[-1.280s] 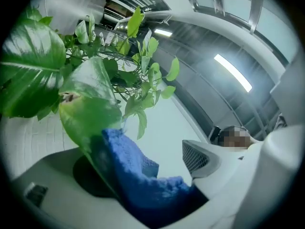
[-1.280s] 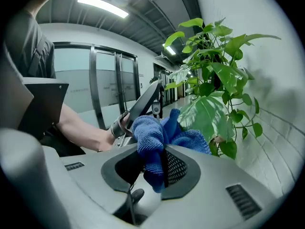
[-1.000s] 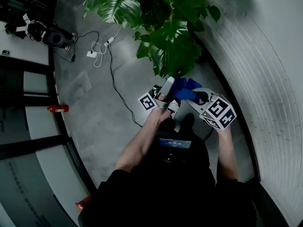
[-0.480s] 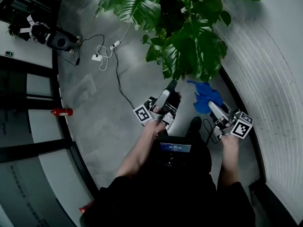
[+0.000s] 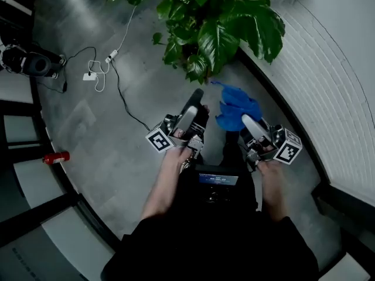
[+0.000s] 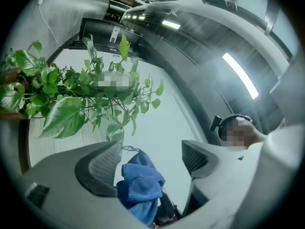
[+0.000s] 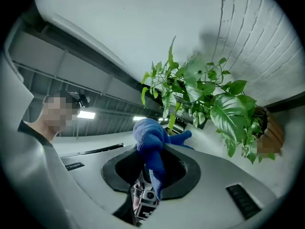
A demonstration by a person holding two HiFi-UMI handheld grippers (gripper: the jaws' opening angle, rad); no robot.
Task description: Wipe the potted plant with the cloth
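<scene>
**Cloth clamped in the right gripper, plant not touched**

Nearest first: the blue cloth (image 7: 150, 142) is pinched between the closed jaws of the right gripper (image 7: 152, 163). That pinch is only really shown in the right gripper view, where one strip hangs down through the jaws and the rest is bunched above them.

In the left gripper view the left gripper (image 6: 150, 159) is seen with its jaws spread wide and nothing gripped. The cloth (image 6: 140, 185) is just framed in the gap, further off.

From the head view, the two grippers (image 5: 196, 98) (image 5: 247, 120) are held side by side and apart. The cloth (image 5: 237, 107) is bunched out of the right one's tip, its long axis run roughly along that gripper towards the potted plant (image 5: 217, 22). It sits close under the lowest leaves, clear of them.

Beyond that, a grey floor (image 5: 117, 145) with a loose cable (image 5: 126, 101) is seen, and a curved white brick wall (image 5: 328, 69) is seen to the right.
</scene>
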